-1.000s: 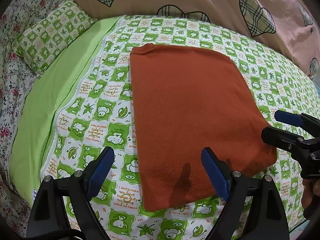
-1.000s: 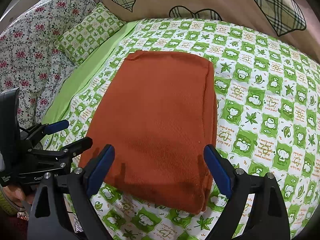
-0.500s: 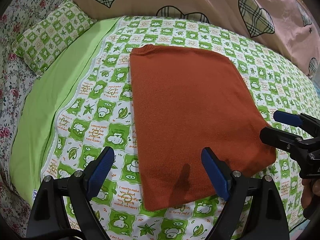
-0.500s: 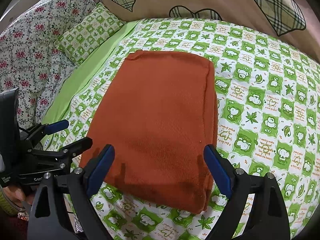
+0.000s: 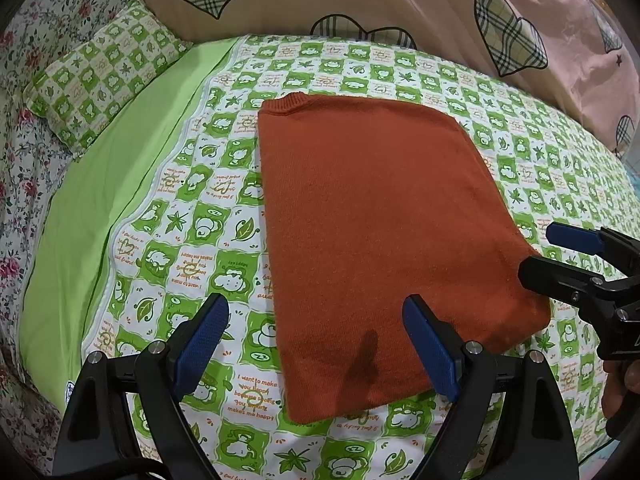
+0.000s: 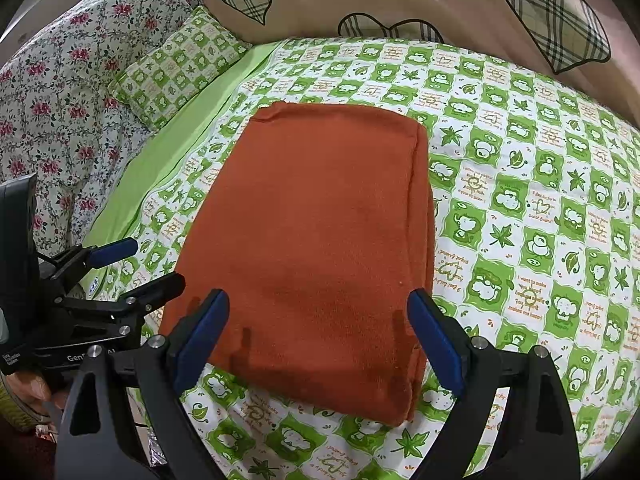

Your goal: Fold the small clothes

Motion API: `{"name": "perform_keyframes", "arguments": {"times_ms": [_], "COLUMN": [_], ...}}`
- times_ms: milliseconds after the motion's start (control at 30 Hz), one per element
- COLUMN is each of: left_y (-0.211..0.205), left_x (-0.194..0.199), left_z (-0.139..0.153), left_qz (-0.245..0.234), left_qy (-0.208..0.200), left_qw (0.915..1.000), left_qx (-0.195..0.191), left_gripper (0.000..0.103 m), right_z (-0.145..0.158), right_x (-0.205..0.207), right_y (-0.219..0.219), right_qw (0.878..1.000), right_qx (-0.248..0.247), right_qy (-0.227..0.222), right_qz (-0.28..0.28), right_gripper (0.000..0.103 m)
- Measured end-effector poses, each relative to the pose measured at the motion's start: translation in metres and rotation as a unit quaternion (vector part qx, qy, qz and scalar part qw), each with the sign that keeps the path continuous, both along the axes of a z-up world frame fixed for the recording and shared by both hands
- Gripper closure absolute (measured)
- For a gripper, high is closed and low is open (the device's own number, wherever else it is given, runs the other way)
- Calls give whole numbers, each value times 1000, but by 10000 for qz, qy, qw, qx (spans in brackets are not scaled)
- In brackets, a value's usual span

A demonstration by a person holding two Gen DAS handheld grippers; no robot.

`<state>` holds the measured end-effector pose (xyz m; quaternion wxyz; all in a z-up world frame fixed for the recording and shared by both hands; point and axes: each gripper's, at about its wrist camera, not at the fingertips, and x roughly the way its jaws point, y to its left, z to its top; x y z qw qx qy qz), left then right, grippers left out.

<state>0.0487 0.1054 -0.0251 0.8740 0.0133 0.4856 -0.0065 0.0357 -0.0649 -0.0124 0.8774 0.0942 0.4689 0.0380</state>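
Almost nothing has changed over the last second: the orange knit garment lies in the same place on the green-checked bedsheet, already folded into a neat rectangle, and both claws hover where they were. That stillness suggests the last fold is finished and the person is pausing before the next move.

The left claw stands wide open, empty, above the garment's near-left corner, one blue pad over the sheet and the other over the cloth. The right claw is likewise spread and holding nothing, straddling the garment's near edge. Neither touches the fabric as far as the views show.

The garment's ribbed collar points toward the heart-patterned quilt beyond it; a matching pillow sits well off to the garment's far left. Judging from the tidy stacked edge along the garment's right side, either one more halving fold or setting it aside comes next.
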Motion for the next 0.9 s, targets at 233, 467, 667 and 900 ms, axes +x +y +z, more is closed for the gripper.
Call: {"name": "perform_keyframes", "arguments": {"times_ms": [233, 467, 667, 900], "left_y": [-1, -1, -2, -2], "left_x": [0, 0, 1, 3], "left_z": [0, 0, -1, 0], "left_qz": [6, 4, -19, -75], "left_qy": [-2, -8, -17, -31], "left_qw": [10000, 10000, 10000, 10000], "left_qx": [2, 0, 11, 7], "left_gripper": [14, 14, 14, 14], "right_z": [0, 1, 1, -1], "right_x": [0, 0, 0, 0], "right_y": [-1, -3, -2, -3], "right_qw": [10000, 10000, 10000, 10000], "right_qx": [7, 13, 3, 5], "right_qy": [0, 9, 8, 3], "right_qz": [-4, -6, -17, -55], "right_gripper": [12, 12, 12, 12]}}
